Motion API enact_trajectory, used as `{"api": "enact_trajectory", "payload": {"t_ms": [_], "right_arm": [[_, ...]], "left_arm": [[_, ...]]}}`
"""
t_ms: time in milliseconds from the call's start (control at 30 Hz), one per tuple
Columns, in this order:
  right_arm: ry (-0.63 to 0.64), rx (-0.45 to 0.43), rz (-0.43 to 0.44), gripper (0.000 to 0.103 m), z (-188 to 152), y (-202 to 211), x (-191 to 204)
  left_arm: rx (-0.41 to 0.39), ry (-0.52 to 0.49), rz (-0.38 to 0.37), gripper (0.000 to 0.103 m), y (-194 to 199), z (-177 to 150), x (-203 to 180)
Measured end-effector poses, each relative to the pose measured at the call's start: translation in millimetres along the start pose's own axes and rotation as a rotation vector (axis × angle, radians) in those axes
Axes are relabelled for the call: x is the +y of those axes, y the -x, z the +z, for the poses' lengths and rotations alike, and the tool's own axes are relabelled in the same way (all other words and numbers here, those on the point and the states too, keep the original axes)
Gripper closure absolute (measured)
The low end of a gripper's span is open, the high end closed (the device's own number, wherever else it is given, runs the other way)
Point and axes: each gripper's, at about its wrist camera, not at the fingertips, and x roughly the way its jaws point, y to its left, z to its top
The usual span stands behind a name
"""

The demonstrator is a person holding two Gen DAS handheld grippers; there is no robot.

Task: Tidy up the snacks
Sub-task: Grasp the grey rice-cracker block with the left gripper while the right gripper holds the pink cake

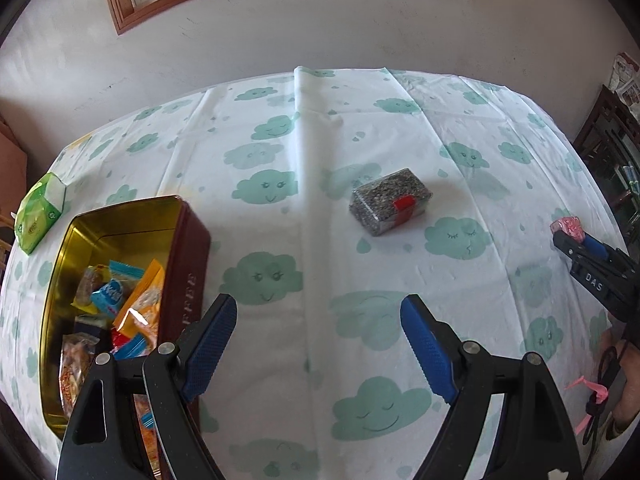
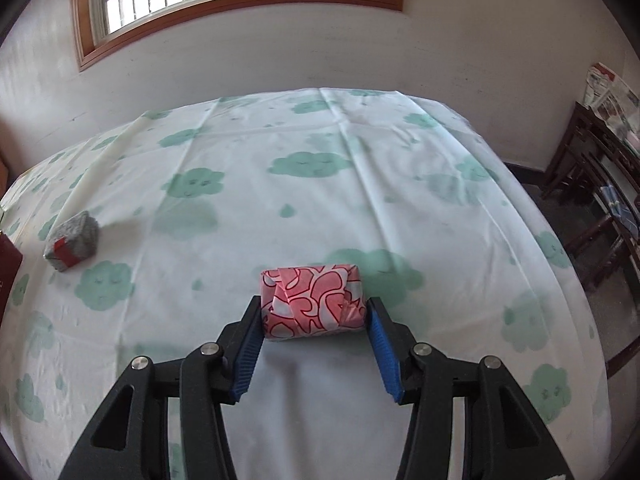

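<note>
A dark red tin (image 1: 195, 248) with a gold inside stands at the left of the table and holds several snack packets (image 1: 132, 304). My left gripper (image 1: 320, 304) is open just right of the tin, with only tablecloth between its blue pads. Beyond it lies a grey speckled block with a red label (image 1: 387, 207), also seen at the left of the right wrist view (image 2: 72, 246). My right gripper (image 2: 315, 308) is shut on a pink-and-red patterned wrapped snack (image 2: 316, 300), both pads against its ends. That snack (image 1: 568, 228) and the right gripper (image 1: 576, 240) show at the right edge of the left wrist view.
A green packet (image 1: 40, 212) lies at the table's left edge beyond the tin. The cloud-print tablecloth (image 2: 320, 168) covers the whole table, which ends at a wall under a window. A dark wooden shelf (image 2: 600, 200) stands to the right. A hand with pink ribbon (image 1: 592, 392) is at right.
</note>
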Motion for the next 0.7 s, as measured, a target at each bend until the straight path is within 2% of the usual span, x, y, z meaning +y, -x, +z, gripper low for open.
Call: {"api": "enact_trajectory", "payload": {"t_ms": [367,700], "right_arm": [[-0.007,0.000,-0.001,0.051,-0.4,-0.9,-4.5],[-0.008,0.000,0.005,0.050,-0.6,-0.5,-4.4]], "left_arm": [[-0.004,0.045,-0.078,0.021,-21.3,34.3,-28.8],[0.011,0.084,-0.086,0.023,-56.0,56.7,-48.6]]}}
